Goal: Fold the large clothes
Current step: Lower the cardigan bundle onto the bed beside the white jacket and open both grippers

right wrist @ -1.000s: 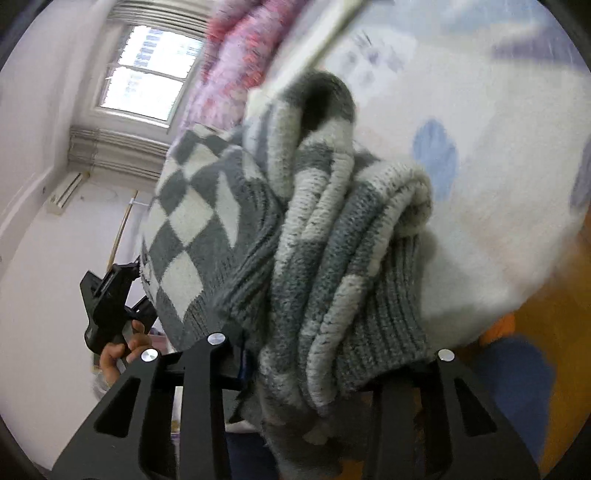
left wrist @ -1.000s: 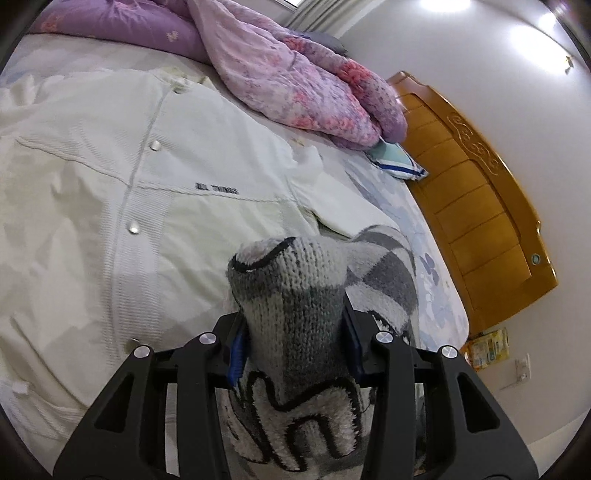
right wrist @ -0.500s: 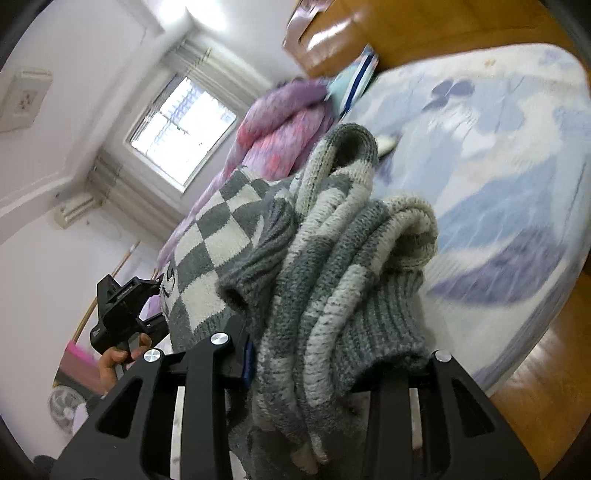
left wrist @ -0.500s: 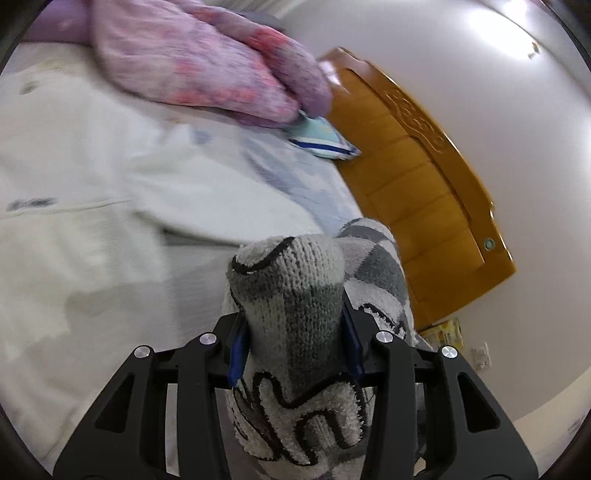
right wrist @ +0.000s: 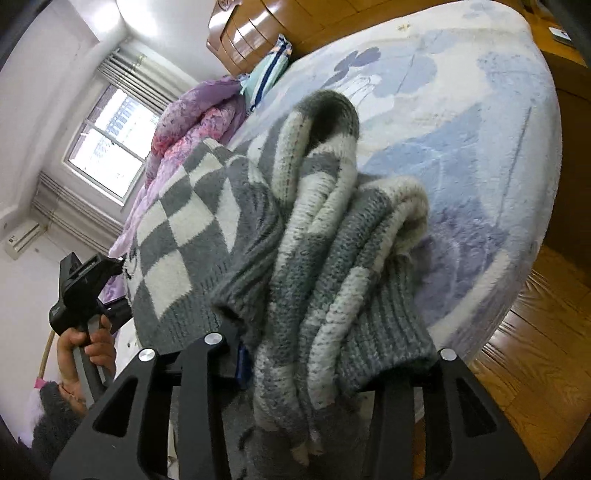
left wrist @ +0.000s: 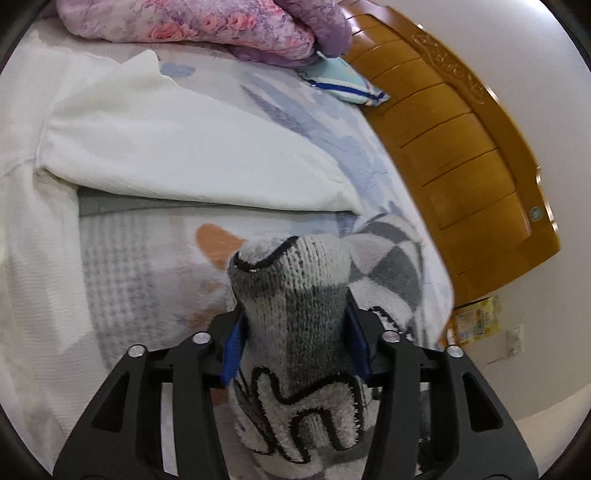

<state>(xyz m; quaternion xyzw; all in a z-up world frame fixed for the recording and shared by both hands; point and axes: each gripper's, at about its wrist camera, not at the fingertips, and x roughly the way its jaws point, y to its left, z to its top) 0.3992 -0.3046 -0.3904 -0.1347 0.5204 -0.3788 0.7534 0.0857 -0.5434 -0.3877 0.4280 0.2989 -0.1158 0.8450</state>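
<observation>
A: Report the jaw condition on both units.

B: The left gripper (left wrist: 295, 343) is grasping a bunched fold of the grey-and-white knit sweater (left wrist: 299, 314); the fabric is filling the gap and the blue pads (left wrist: 232, 345) are pressing against it on both sides. Its jaws have just been opening slightly, yet the knit is sitting between them and in contact. The right gripper (right wrist: 314, 358) is clamping a thicker roll of the same sweater (right wrist: 332, 240), also after a slight widening, with the layered folds wedged between the jaws.

A: Where is the sweater relative to the bed?

B: It is hanging between the two grippers above the bed (right wrist: 461, 122), near the bed's rounded foot edge. The checkered panel is stretching from the right gripper toward the left unit, which a hand (right wrist: 86, 343) is gripping.

A: What is occupying the bed?

B: A white jacket (left wrist: 166, 147) is lying flat, its sleeve edge ending just beside the sweater fold. A pink floral quilt (left wrist: 221, 26) is piled against the wooden headboard (left wrist: 461, 147), with a striped pillow (left wrist: 343, 81) touching it.

A: Open room?

B: The floral sheet between the jacket and the foot edge is lying bare, bordered by wooden floor (right wrist: 528, 350).
</observation>
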